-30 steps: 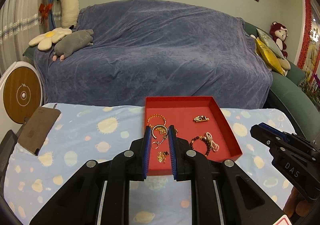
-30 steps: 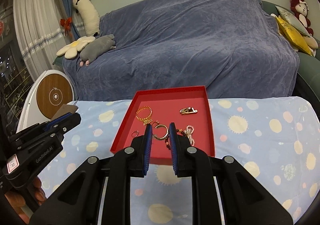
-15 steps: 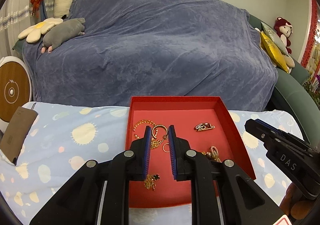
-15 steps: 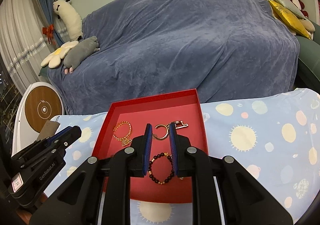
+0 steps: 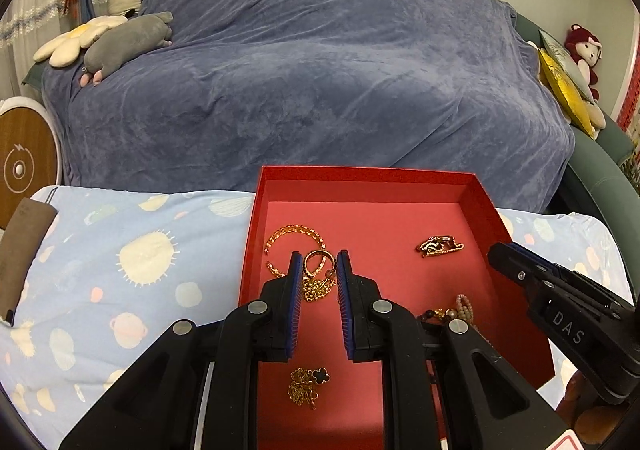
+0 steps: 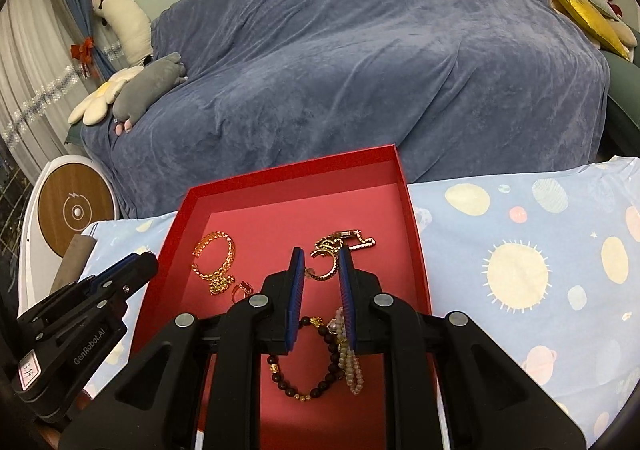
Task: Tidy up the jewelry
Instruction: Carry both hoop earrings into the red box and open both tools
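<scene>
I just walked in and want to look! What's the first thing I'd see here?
The bright red tray on the sun-and-planet tablecloth jumps out first, with shiny gold jewelry scattered inside it. Both black grippers, the left gripper and the right gripper, hover open just above the pieces: a gold chain bracelet near the tray's left side and a dark bead bracelet toward its front. Behind it all sits a big sofa under a blue blanket.

Readable at the right edge of the left wrist view: "DAS" in white capitals on the black body of the right tongs [image 5: 516,262]. Readable at the lower left of the right wrist view: "GenRobot.AI" in white along the black body of the left tongs [image 6: 132,270], and a handwritten "314" on a small white sticker [image 6: 31,369] at its near end.
</scene>
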### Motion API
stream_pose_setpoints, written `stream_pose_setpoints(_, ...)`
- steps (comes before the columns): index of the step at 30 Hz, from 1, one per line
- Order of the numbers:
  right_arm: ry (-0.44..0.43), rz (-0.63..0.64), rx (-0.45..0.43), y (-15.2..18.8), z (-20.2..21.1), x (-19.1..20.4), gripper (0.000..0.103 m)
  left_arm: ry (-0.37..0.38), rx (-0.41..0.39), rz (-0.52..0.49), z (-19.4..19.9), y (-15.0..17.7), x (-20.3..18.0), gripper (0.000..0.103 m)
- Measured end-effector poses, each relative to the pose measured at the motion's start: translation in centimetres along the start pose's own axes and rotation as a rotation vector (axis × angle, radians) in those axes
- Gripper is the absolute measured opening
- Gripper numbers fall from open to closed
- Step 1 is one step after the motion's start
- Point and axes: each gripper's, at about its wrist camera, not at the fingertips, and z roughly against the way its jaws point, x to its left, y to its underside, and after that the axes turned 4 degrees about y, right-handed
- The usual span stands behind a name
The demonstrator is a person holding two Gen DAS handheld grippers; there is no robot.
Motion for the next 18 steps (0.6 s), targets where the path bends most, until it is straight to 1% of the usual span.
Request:
stream_pose_setpoints(4, -0.006, 0.005, 0.007, 0.2, -0.6, 0.1, 0.017, 0.003, 0.017, 0.003, -0.8, 0.1, 0.0, 0.015)
stream_pose_setpoints(9, -0.003, 0.0, 0.005, 0.1, -0.9, 0.3, 0.018, -0.014, 0.041, 0.008, -1.5, 0.3, 0.2, 0.016)
stream_pose_setpoints(11, 0.0, -0.001, -0.001, 0.0, -0.7, 0.2, 0.02, -0.014, 0.042, 0.015, -1.4, 0.3, 0.4, 0.017)
stream_pose_setpoints(16, 0.001, -0.003, -0.011, -0.3, 0.2, 0.2, 0.02, -0.014, 0.024, 0.028, -0.5, -0.1, 0.7, 0.024)
stream_pose_setpoints(18, 0.004, -0.006, -0.015, -0.5, 0.9, 0.3, 0.02, -0.016, 0.02, 0.03, 0.1, -0.3, 0.7, 0.024)
